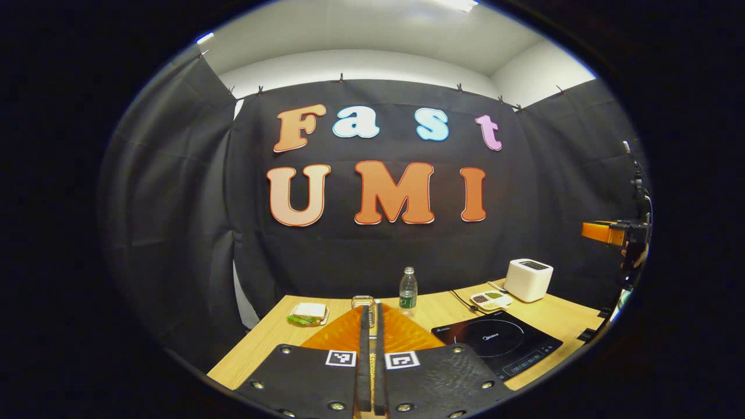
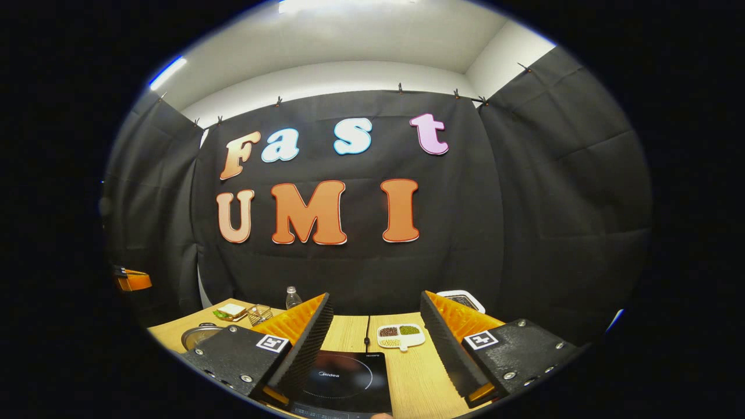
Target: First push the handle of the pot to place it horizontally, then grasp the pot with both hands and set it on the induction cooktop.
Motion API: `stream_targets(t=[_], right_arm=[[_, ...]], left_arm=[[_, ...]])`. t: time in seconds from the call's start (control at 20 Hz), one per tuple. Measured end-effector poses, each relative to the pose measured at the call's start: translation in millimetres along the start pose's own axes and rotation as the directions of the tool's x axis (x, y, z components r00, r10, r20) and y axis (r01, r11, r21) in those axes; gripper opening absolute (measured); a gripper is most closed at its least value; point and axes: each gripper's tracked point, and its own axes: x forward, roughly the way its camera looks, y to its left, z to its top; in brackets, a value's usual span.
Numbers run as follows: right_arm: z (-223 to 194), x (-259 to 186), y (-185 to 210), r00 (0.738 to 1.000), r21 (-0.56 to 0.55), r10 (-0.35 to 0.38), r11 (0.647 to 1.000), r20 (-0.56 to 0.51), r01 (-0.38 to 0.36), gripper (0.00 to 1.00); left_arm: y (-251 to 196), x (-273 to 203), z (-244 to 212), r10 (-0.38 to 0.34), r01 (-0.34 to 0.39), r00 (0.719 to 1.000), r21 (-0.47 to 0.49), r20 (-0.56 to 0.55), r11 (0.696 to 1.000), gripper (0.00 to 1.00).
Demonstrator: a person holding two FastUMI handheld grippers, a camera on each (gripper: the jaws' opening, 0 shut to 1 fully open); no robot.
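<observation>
In the right gripper view the metal pot (image 2: 199,334) sits on the wooden table (image 2: 419,378) at the left, partly hidden behind my right gripper's left finger; its handle is hidden. The black induction cooktop (image 2: 344,377) lies right of the pot, below the right gripper (image 2: 375,295), which hangs open and empty above the table. In the left gripper view the left gripper (image 1: 371,307) is shut with nothing between its fingers, and the cooktop (image 1: 498,343) lies to its right. The right gripper's orange body (image 1: 610,232) hangs at the far right. The left gripper (image 2: 132,280) shows at the far left.
Along the table's back stand a water bottle (image 1: 408,290), a white toaster (image 1: 528,279), a white dish of beans (image 1: 490,299), a plate with a sandwich (image 1: 307,313) and a small wire basket (image 2: 259,314). A black cable (image 2: 367,331) runs from the cooktop to the back.
</observation>
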Motion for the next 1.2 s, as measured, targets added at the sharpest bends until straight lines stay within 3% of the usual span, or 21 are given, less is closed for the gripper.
stream_targets(t=[0.4, 0.75, 0.95, 1.0, 1.15, 1.2], right_arm=[[0.3, -2.1, -1.5, 1.000, -0.001, -0.004, 1.000, 0.006, 0.004, 0.94], [-1.4, -4.7, 1.2, 1.000, 0.008, 0.009, 1.000, 0.007, -0.009, 0.94], [-2.3, -5.5, 0.2, 1.000, 0.004, 0.008, 1.000, 0.005, -0.008, 0.99], [-2.2, -6.6, 0.3, 1.000, 0.000, 0.007, 1.000, 0.005, -0.007, 0.94], [-4.6, -6.3, 1.5, 1.000, 0.001, 0.011, 1.000, 0.005, -0.011, 0.94], [-5.5, -6.8, 2.3, 1.000, 0.002, 0.013, 1.000, 0.002, -0.013, 0.99]], left_arm=[[-23.4, -5.1, -76.4, -0.068, 0.066, 0.982, -0.018, -0.173, 0.998, 0.02], [-48.0, -22.9, -147.4, -0.128, 0.128, 0.932, -0.022, -0.338, 0.992, 0.03], [-53.9, -33.8, -189.7, -0.144, 0.142, 0.887, -0.037, -0.439, 0.989, 0.03], [-56.3, -34.8, -196.2, -0.155, 0.150, 0.880, -0.047, -0.449, 0.988, 0.03], [-64.8, -46.0, -219.8, -0.185, 0.165, 0.847, -0.085, -0.498, 0.983, 0.03], [-67.1, -48.0, -226.9, -0.196, 0.172, 0.837, -0.094, -0.511, 0.981, 0.03]])
